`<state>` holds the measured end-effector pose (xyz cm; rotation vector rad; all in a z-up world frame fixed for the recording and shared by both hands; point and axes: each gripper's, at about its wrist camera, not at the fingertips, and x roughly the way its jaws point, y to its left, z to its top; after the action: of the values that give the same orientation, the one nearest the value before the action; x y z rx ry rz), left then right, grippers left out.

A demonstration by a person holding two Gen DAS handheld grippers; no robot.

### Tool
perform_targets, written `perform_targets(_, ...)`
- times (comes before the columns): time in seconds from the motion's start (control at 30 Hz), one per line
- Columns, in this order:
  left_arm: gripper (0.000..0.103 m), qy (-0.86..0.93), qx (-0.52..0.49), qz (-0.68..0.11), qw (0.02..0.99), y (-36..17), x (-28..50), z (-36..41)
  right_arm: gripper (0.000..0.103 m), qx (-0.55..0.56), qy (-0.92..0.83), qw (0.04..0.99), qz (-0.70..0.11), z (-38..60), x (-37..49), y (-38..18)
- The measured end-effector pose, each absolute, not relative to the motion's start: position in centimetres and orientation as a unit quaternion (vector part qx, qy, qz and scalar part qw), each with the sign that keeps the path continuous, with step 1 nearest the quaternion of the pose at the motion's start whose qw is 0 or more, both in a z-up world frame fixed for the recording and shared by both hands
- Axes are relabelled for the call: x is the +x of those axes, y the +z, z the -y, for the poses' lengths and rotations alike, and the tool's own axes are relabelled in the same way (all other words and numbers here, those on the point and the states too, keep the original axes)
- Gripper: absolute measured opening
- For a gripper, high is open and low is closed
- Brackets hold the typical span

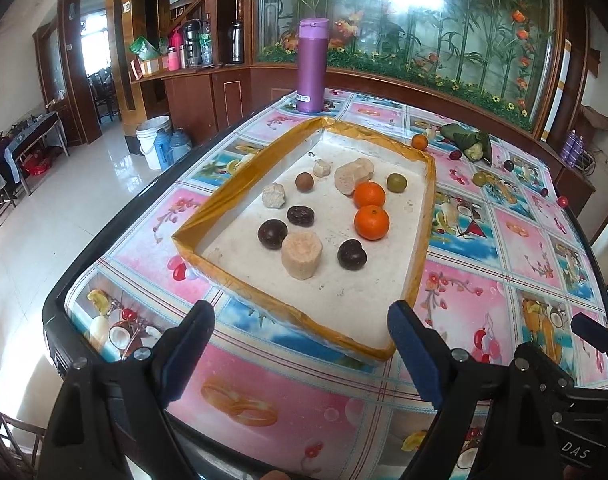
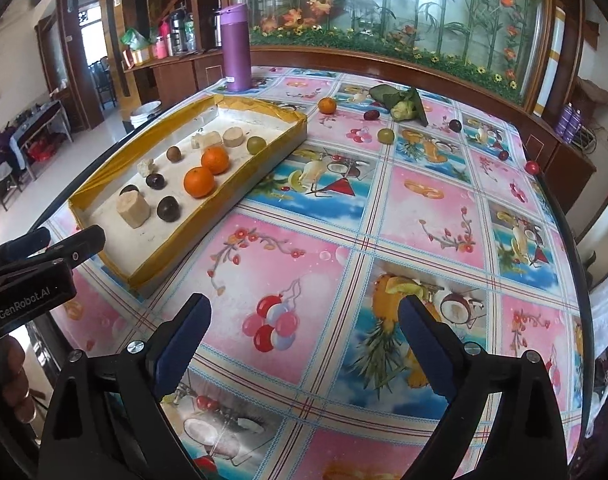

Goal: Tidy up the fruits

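Observation:
A white tray with a yellow taped rim (image 1: pixel 231 204) (image 2: pixel 263 160) lies on the table. In it are two oranges (image 1: pixel 371 222) (image 2: pixel 199 182), dark plums (image 1: pixel 272 233), a green fruit (image 1: pixel 396 182), a brown fruit (image 1: pixel 304 182) and pale chunks (image 1: pixel 301 255). Loose on the table beyond it are an orange (image 2: pixel 327 105) (image 1: pixel 420 142), a green fruit (image 2: pixel 385 135), dark and red small fruits (image 2: pixel 455 125) and a leafy vegetable (image 2: pixel 404 106). My left gripper (image 1: pixel 304 346) is open and empty just before the tray's near edge. My right gripper (image 2: pixel 306 342) is open and empty over the tablecloth.
A purple flask (image 1: pixel 312 65) (image 2: pixel 236 48) stands at the table's far edge behind the tray. The table's dark rim (image 1: pixel 103 240) runs on the left. A wooden cabinet with a flower panel (image 2: pixel 384 56) backs the table. White buckets (image 1: pixel 153 138) stand on the floor at left.

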<state>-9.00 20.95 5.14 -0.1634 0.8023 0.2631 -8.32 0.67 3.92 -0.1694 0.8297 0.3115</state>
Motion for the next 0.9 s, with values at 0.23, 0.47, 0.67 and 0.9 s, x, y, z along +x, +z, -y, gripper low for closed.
perform_targets(0.23, 0.09, 0.118, -0.071, -0.381, 0.914, 5.4, -9.3, -21.6, 0.095, -0.087, 0.146, 0.897, -0.409, -1.7, -8.9, 3.5)
perform_targets(0.47, 0.09, 0.105, -0.062, -0.372, 0.92, 6.1, -9.5, -21.9, 0.095, -0.093, 0.141, 0.897, -0.408, -2.3, -9.5, 3.5)
perform_targets(0.67, 0.09, 0.095, -0.065, -0.371, 0.922, 6.4, -9.4, -22.1, 0.095, -0.089, 0.135, 0.899, -0.408, -2.3, -9.6, 3.6)
perform_targets(0.9, 0.092, 0.077, -0.059, -0.358, 0.929, 6.6, -9.8, -21.8, 0.095, -0.092, 0.136, 0.898, -0.407, -2.5, -9.9, 3.6)
